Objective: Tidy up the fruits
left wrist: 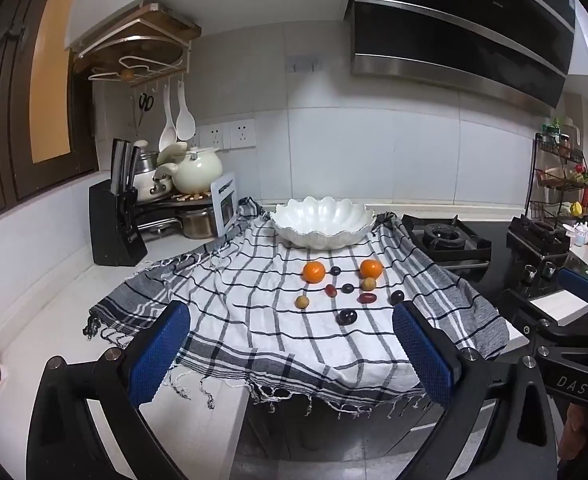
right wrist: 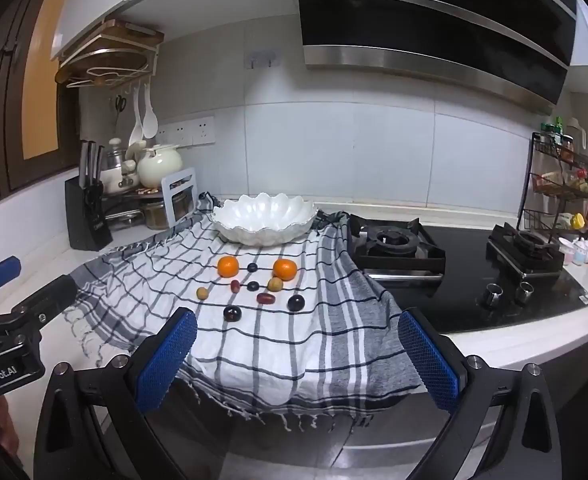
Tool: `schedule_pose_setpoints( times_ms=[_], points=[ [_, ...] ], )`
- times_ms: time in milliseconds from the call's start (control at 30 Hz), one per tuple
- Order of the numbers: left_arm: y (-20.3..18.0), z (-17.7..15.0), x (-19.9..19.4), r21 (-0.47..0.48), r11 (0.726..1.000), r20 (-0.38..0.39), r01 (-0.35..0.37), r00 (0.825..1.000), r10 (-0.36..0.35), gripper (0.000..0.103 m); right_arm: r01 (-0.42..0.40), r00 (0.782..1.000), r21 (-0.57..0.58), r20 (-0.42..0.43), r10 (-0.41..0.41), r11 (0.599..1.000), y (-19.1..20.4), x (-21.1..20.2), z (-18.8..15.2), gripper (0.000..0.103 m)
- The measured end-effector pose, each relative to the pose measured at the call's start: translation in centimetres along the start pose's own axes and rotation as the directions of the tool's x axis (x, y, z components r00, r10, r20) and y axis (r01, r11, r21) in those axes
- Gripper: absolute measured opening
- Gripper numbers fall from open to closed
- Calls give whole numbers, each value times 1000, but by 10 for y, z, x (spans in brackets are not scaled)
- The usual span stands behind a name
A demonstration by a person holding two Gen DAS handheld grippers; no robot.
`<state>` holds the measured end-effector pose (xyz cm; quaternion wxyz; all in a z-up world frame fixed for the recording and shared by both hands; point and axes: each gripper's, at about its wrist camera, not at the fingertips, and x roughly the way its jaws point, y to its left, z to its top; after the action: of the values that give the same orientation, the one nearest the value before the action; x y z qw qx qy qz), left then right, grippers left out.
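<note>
Both our left gripper (left wrist: 290, 354) and right gripper (right wrist: 297, 360) gape empty; round fruits (right wrist: 254, 286) probably roll off the sloping cloth (right wrist: 254, 344) if nudged.

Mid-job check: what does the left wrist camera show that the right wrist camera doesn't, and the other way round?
Only the left wrist view shows the left gripper with both fingers, and a white box beside the hob. Only the right wrist view shows the right gripper with both fingers, and the whole hob with both burners. Both show the empty white bowl, two oranges and small fruits on the checked cloth, and both grippers open.
</note>
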<state>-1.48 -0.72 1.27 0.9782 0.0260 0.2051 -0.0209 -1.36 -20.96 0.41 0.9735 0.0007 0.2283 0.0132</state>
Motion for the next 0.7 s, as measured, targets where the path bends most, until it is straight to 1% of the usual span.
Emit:
schedule_pose_setpoints(
  times_ms=[100,533,700],
  points=[
    [-1,-1,0,0,1000,2,4,1000,-4,103,6,1000,2,0,-6,1000,4,8,-2,102],
    [-9,-3,0,4,999,-10,40,999,-40,103,25,1000,12,-3,-25,1000,1,3,-1,102],
    [-8,-3,-2,1,999,-13,39,999,-39,103,23,1000,13,-2,-23,1000,0,3,-1,102]
  ],
)
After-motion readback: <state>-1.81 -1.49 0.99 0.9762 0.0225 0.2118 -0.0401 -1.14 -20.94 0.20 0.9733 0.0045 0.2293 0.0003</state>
